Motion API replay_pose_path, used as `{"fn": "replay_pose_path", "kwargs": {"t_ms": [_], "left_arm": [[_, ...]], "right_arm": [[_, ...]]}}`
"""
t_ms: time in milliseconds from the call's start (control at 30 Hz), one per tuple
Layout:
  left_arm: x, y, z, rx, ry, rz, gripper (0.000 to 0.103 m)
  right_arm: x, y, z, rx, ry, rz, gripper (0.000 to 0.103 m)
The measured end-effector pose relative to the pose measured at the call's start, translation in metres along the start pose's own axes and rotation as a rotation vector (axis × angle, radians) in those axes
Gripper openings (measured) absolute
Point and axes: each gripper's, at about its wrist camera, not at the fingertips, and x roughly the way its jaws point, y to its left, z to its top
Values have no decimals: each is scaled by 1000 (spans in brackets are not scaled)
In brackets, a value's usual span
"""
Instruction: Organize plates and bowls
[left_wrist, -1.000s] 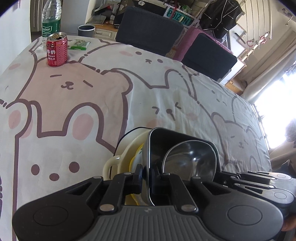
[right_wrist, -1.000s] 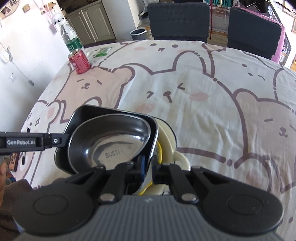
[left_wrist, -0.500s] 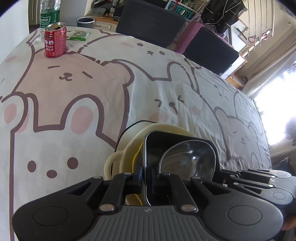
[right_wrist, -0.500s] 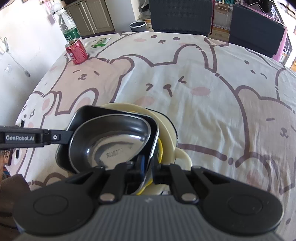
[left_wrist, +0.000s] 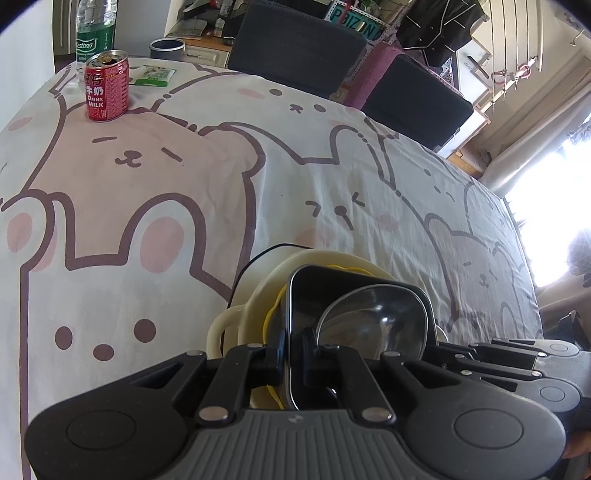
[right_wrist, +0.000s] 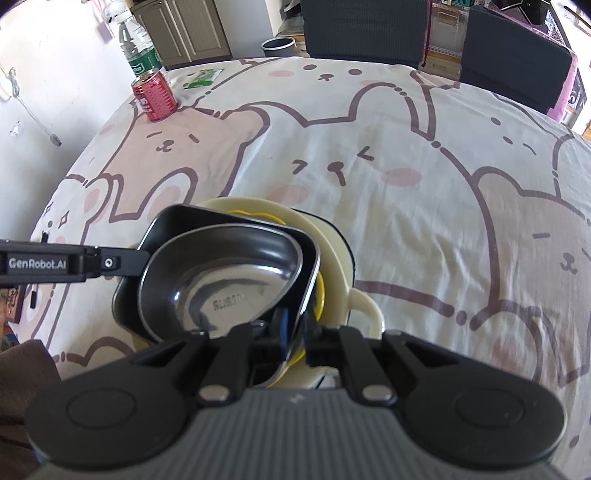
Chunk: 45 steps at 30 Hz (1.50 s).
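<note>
A black square dish (left_wrist: 314, 295) (right_wrist: 166, 225) holds a steel bowl (left_wrist: 373, 325) (right_wrist: 229, 280). Both sit tilted over a cream handled bowl (left_wrist: 255, 295) (right_wrist: 332, 251) with a yellow dish (left_wrist: 273, 314) (right_wrist: 321, 291) inside it. My left gripper (left_wrist: 293, 356) is shut on the black dish's left rim. My right gripper (right_wrist: 295, 332) is shut on its right rim. The left gripper's finger (right_wrist: 74, 263) shows in the right wrist view.
A red milk can (left_wrist: 107, 86) (right_wrist: 155, 96), a green-labelled water bottle (left_wrist: 94, 33) (right_wrist: 138, 48) and a green packet (left_wrist: 153, 75) (right_wrist: 203, 78) stand at the table's far left corner. Two dark chairs (left_wrist: 299, 44) (right_wrist: 365, 26) stand beyond the far edge.
The stack held by both grippers has come down and a little forward, and more of the cream bowl shows beneath the black dish. Both grips stay shut.
</note>
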Motion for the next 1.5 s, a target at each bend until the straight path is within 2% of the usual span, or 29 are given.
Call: {"fn": "replay_pose_path", "kwargs": {"t_ms": [100,133,167,233,400,500,567,733,867,933,1067,1267,1400,1500], "left_arm": [[-1,1,0,0,-8,18,14],[-3,1,1,3,-14,28,18],[-4,2,1,1,-21,30,24],[-7,5,2,-9,-28,32,31],[-14,7,1,8,-39,51,43],[-18,6,0,23,-48,73,58],[-22,5,0,27,-63,86,78],[-46,1,3,36,-156,123,101],[-72,-6,3,36,-243,107,103],[-88,-11,2,46,-302,97,103],[-122,-26,-8,86,-434,108,103],[-165,-44,-38,150,-566,117,103],[-182,-52,-63,200,-624,106,103],[-185,-54,-80,231,-628,110,103]], "right_arm": [[0,0,0,-4,-1,2,12],[0,-1,0,-4,0,1,14],[0,-1,0,-3,0,-2,16],[-1,-1,0,-9,-4,-18,27],[-10,-8,-2,-1,-29,-11,35],[-18,-11,-4,5,-53,-14,45],[-24,-13,-4,10,-75,-15,49],[-51,-16,-5,26,-184,-50,71],[-82,-13,-8,22,-318,-102,88],[-97,-11,-10,13,-383,-115,103],[-128,-5,-20,-7,-485,-135,103],[-170,5,-49,8,-648,-172,103],[-192,6,-78,49,-730,-129,103],[-198,8,-101,75,-774,-130,103]]}}
